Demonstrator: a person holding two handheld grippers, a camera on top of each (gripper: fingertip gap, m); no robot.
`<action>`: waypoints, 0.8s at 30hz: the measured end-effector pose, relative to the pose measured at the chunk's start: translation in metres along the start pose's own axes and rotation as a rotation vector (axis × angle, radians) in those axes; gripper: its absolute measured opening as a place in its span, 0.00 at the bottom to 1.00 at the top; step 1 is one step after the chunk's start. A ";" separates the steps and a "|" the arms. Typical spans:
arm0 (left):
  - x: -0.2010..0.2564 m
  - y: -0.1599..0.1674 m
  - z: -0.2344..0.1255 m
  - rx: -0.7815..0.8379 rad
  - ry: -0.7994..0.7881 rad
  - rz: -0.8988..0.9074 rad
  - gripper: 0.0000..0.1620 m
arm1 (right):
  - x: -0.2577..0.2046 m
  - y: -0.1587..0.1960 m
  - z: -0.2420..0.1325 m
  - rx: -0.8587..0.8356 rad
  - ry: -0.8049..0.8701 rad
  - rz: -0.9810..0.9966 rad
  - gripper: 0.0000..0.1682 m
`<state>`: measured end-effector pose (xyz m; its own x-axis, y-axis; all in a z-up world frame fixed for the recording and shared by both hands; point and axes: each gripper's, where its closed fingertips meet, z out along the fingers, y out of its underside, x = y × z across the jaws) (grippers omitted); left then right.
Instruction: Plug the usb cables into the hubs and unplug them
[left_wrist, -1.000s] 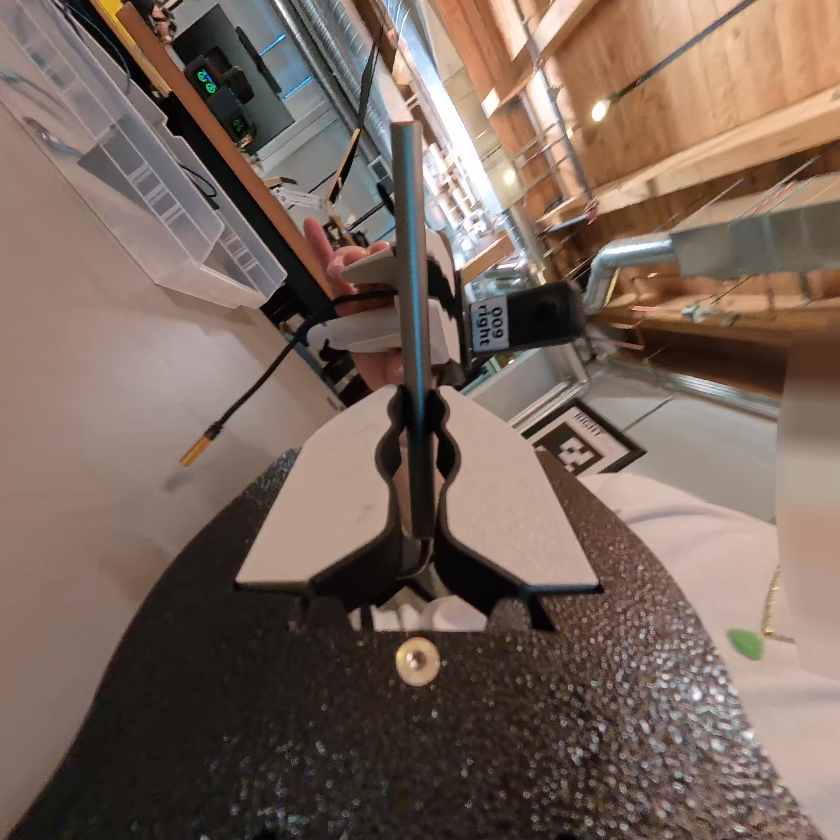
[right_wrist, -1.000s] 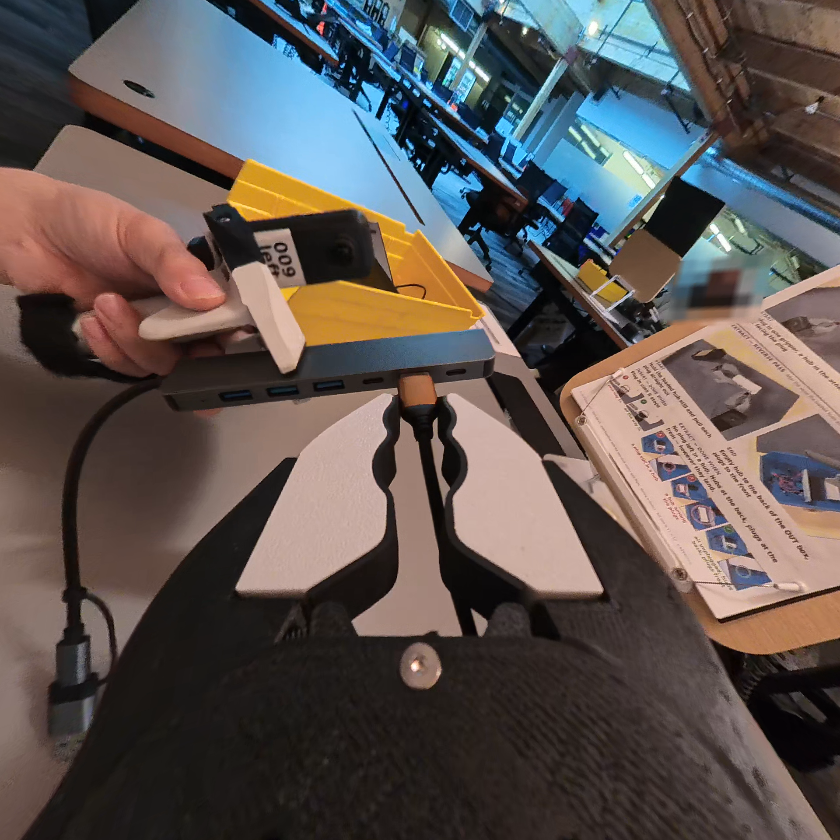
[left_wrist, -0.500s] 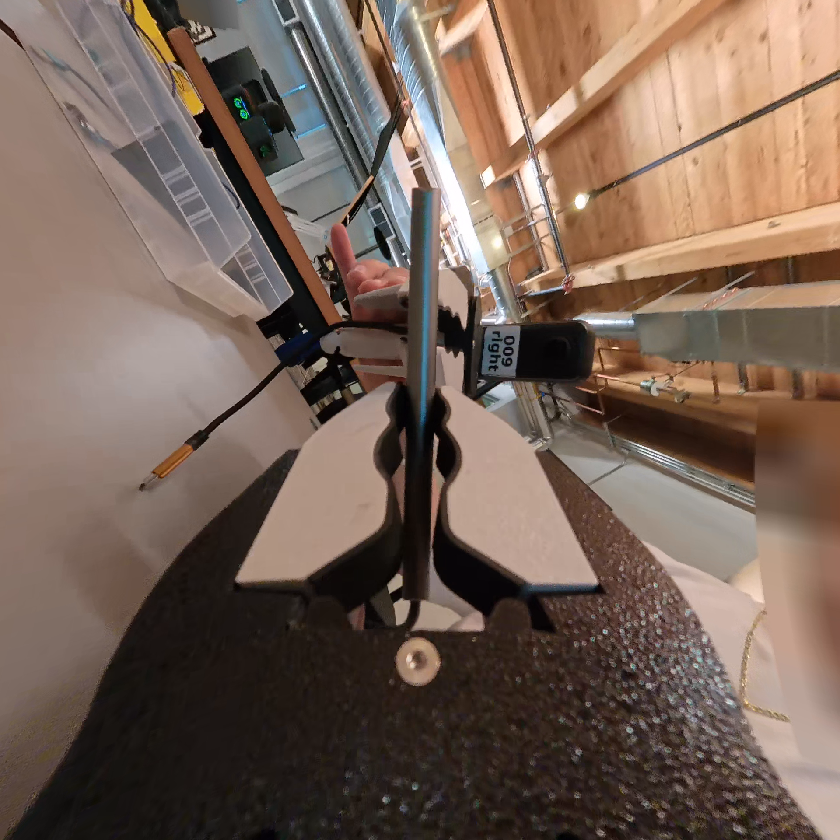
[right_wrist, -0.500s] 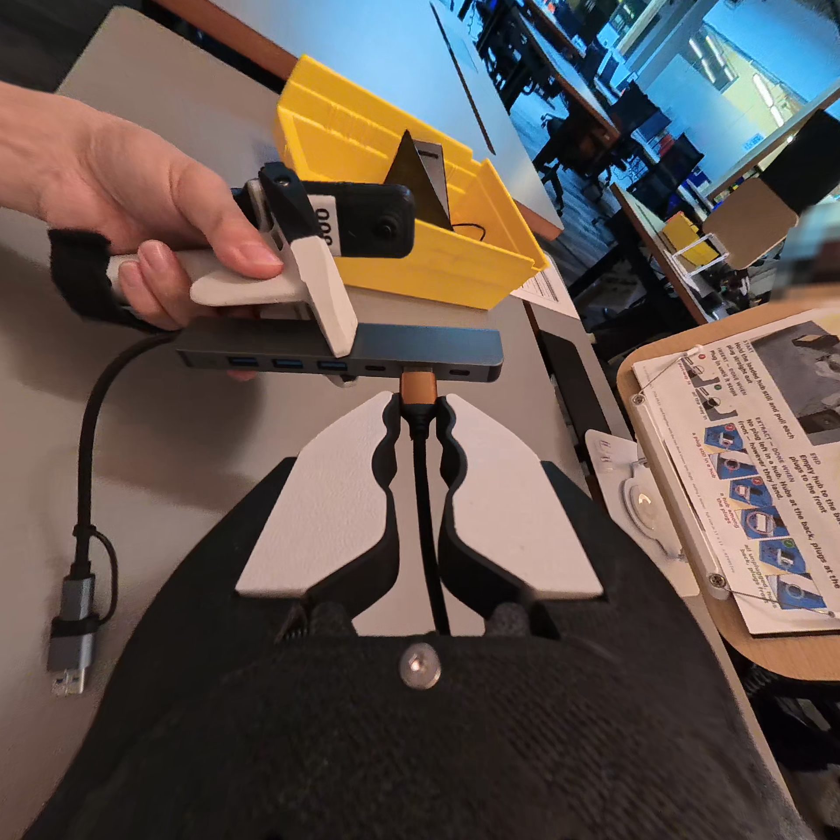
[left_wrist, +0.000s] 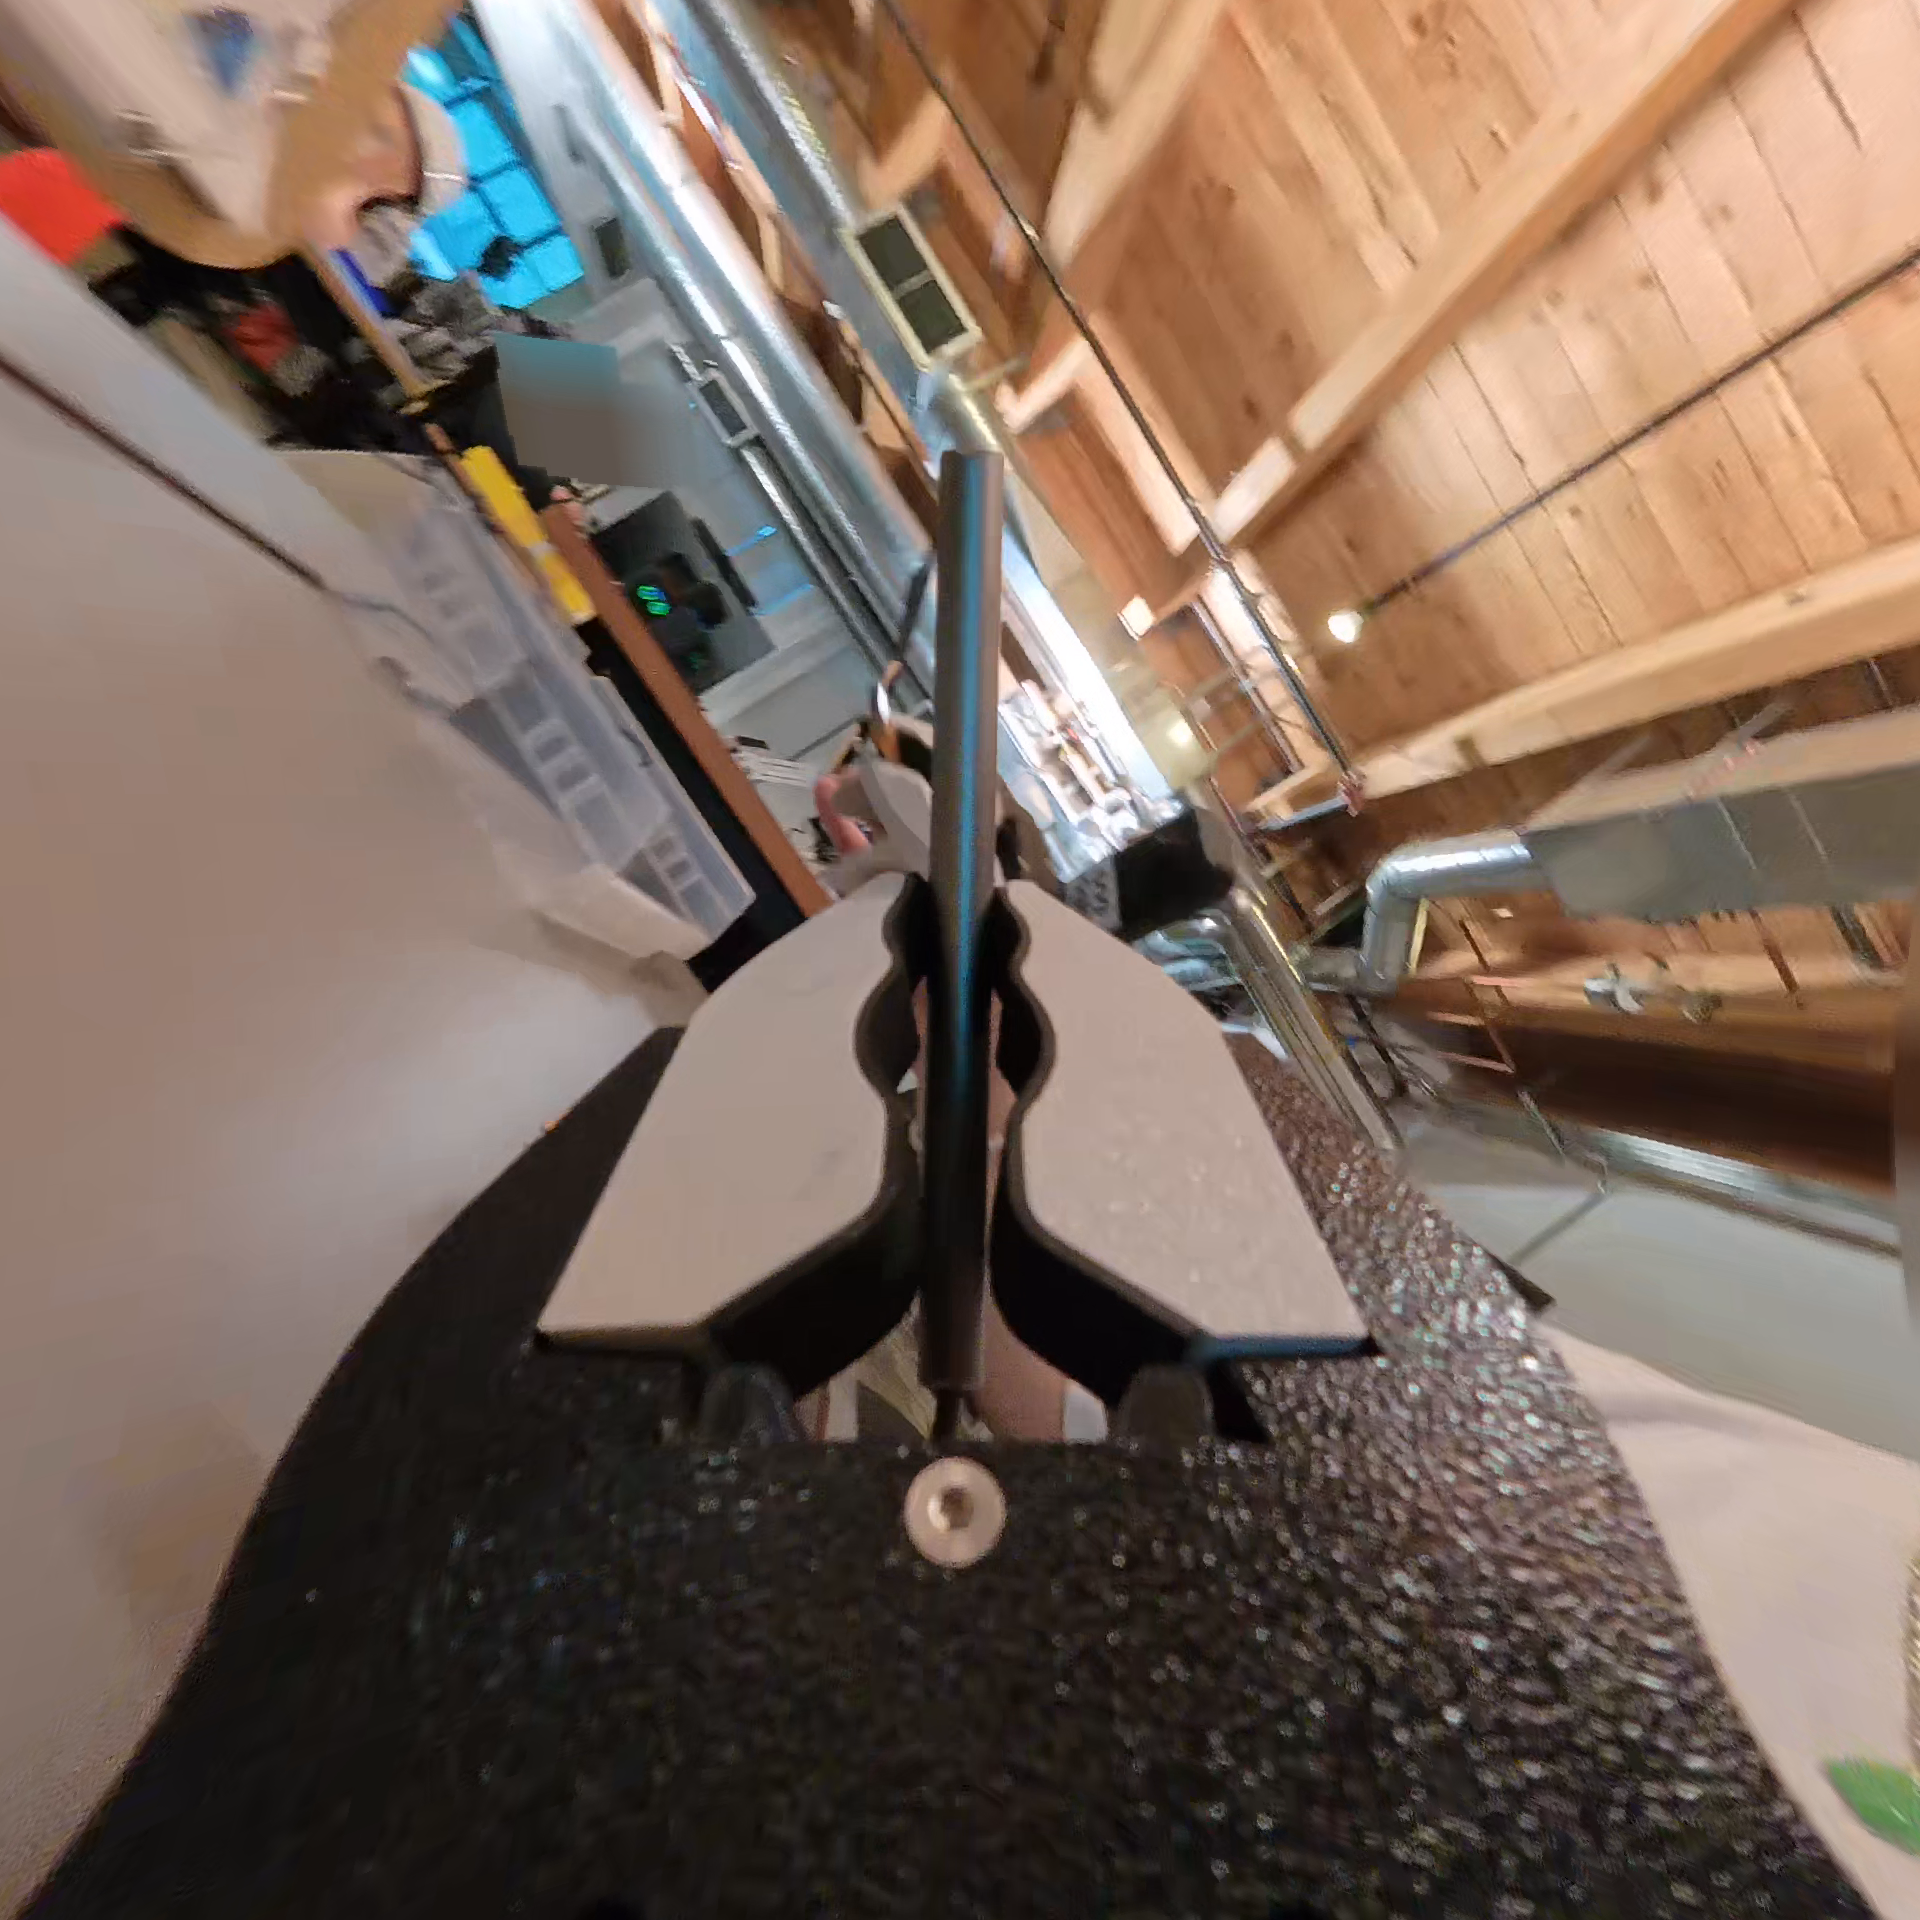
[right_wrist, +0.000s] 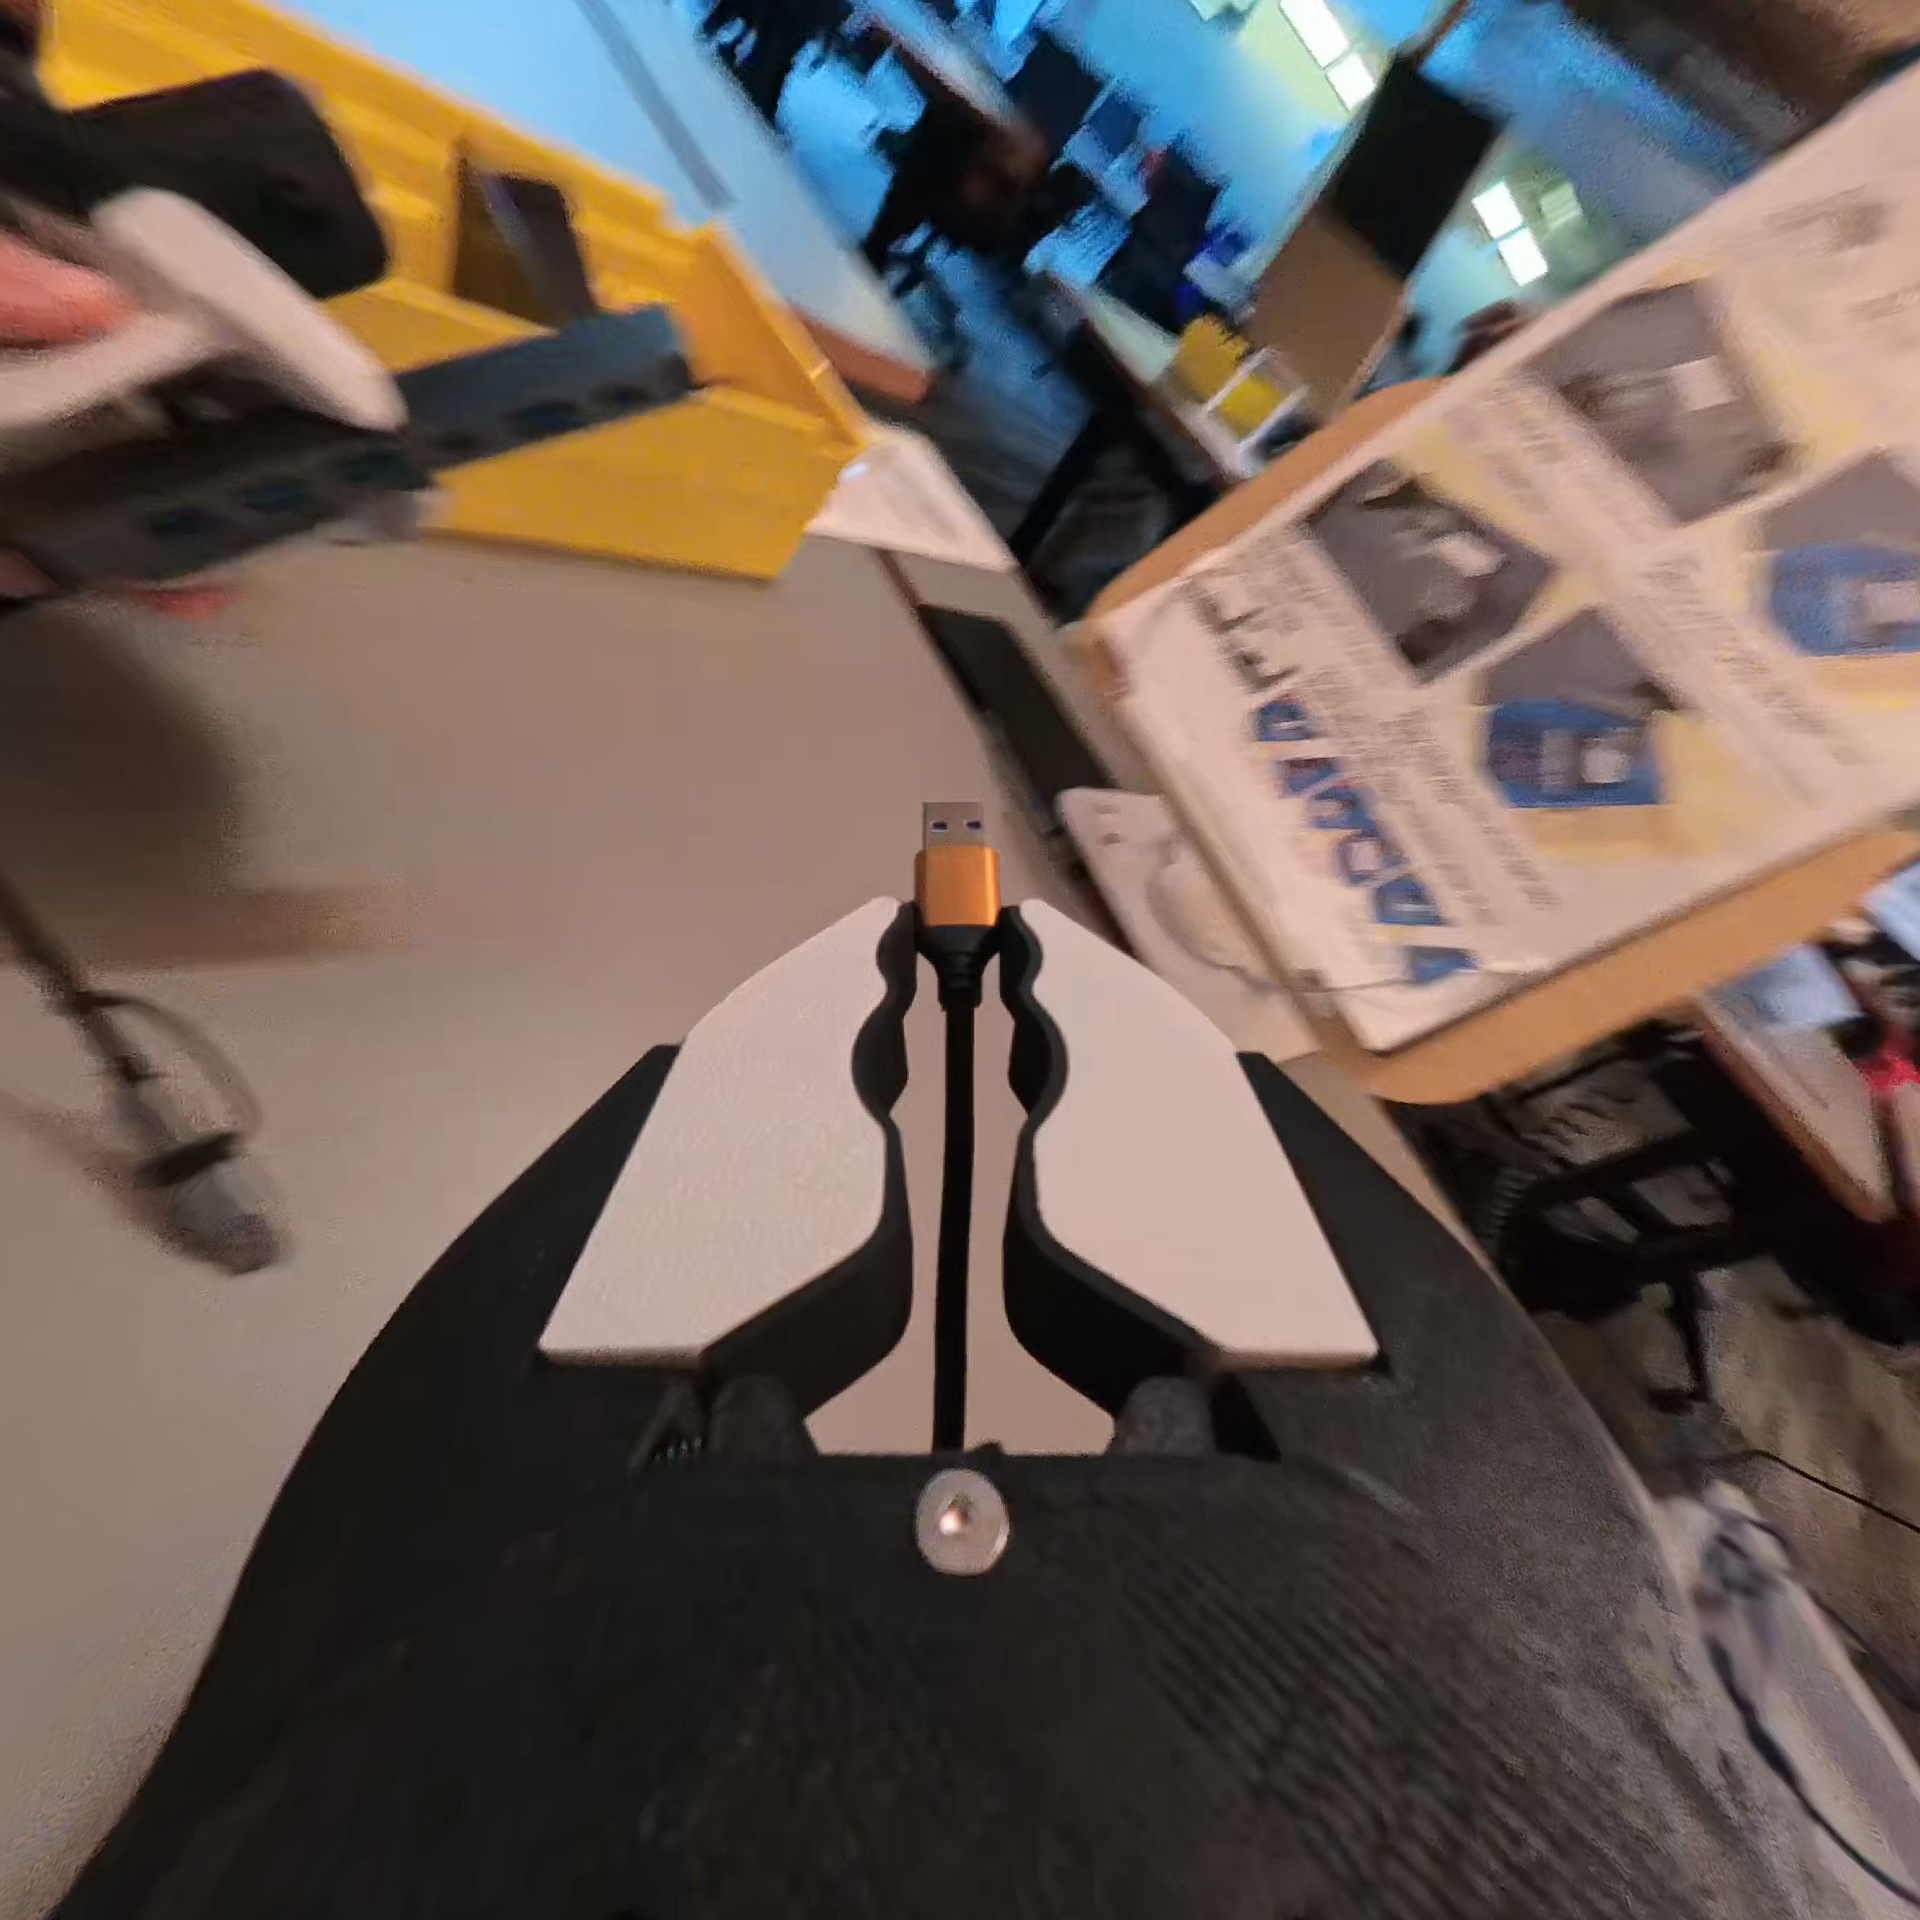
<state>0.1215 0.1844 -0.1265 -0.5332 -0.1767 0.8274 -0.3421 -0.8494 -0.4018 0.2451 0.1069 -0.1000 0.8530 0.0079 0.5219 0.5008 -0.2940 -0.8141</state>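
My left gripper (left_wrist: 958, 904) is shut on a slim grey USB hub (left_wrist: 964, 790), seen edge-on and standing up between the fingers. In the right wrist view the same hub (right_wrist: 540, 400) shows blurred at the upper left, held by the other gripper, with its own cable and plug (right_wrist: 213, 1210) hanging onto the table. My right gripper (right_wrist: 958, 914) is shut on a black USB cable by its orange plug (right_wrist: 957, 878). The plug's metal tip is bare and well clear of the hub, which lies up and to the left of it.
A yellow bin (right_wrist: 665, 416) stands behind the hub on the grey table (right_wrist: 540, 790). A wooden board with printed instruction sheets (right_wrist: 1538, 665) is at the right. A white round object (right_wrist: 1164, 894) lies by the table edge. Clear plastic organiser boxes (left_wrist: 582, 748) stand on the table in the left wrist view. About 15 cm separates my left fingertips from my right.
The orange plug was in the hub's port; now it is out and the two grippers have drawn apart. Both views are blurred by motion.
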 end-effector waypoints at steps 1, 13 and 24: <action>0.010 0.004 0.005 -0.023 0.026 0.019 0.06 | 0.024 -0.003 -0.009 0.019 0.067 0.005 0.09; 0.019 0.061 0.040 -0.278 0.056 0.068 0.06 | 0.325 0.044 -0.101 -0.023 0.621 -0.055 0.09; 0.033 0.072 0.048 -0.350 0.087 0.120 0.06 | 0.359 0.158 -0.069 -0.038 0.599 0.209 0.09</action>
<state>0.1161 0.0935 -0.1098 -0.6442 -0.2093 0.7356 -0.5083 -0.6016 -0.6163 0.6202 -0.0029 -0.0236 0.6966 -0.5859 0.4140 0.3181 -0.2651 -0.9103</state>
